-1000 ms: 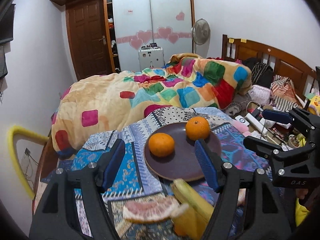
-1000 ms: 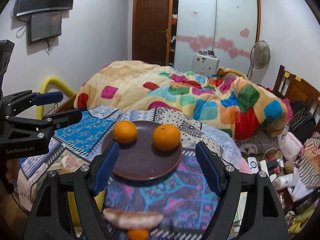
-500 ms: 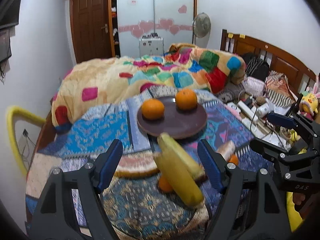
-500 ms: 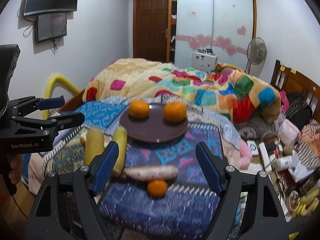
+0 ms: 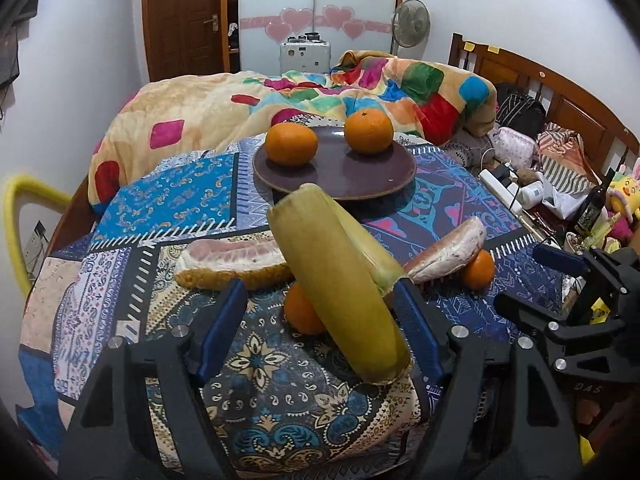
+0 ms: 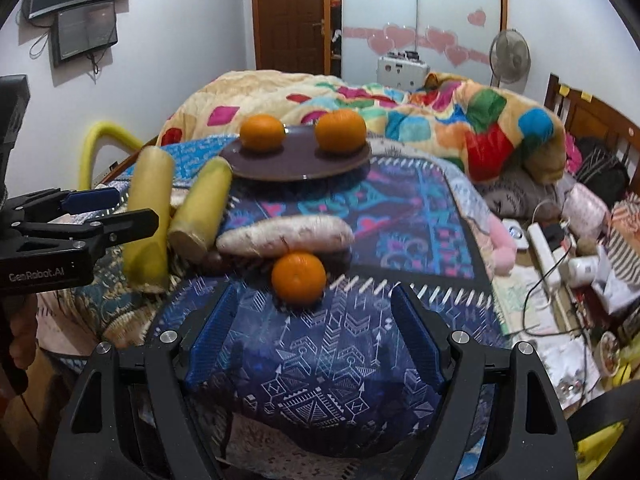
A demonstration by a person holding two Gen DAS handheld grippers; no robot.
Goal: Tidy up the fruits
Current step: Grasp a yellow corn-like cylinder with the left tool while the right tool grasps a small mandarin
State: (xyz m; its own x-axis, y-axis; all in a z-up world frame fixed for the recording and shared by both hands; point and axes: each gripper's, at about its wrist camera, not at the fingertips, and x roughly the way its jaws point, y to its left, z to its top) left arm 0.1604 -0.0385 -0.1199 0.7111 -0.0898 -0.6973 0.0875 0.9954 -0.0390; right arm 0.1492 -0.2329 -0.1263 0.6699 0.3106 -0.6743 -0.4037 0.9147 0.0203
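A brown plate at the far side of the patterned table holds two oranges. Two yellow-green sugarcane pieces lie crossed near the front, over an orange. Two pomelo wedges flank them; one more orange sits by the right wedge. My left gripper is open around the near sugarcane end. My right gripper is open, just short of the loose orange.
A bed with a colourful quilt lies behind the table. Clutter, a power strip and cables fill the floor to the right. A yellow chair frame stands on the left. The table's front edge is just below the grippers.
Both grippers have pulled back from the plate toward the table's front edge. The sugarcane, wedges and loose oranges now sit between and ahead of the fingers. Both stay open.
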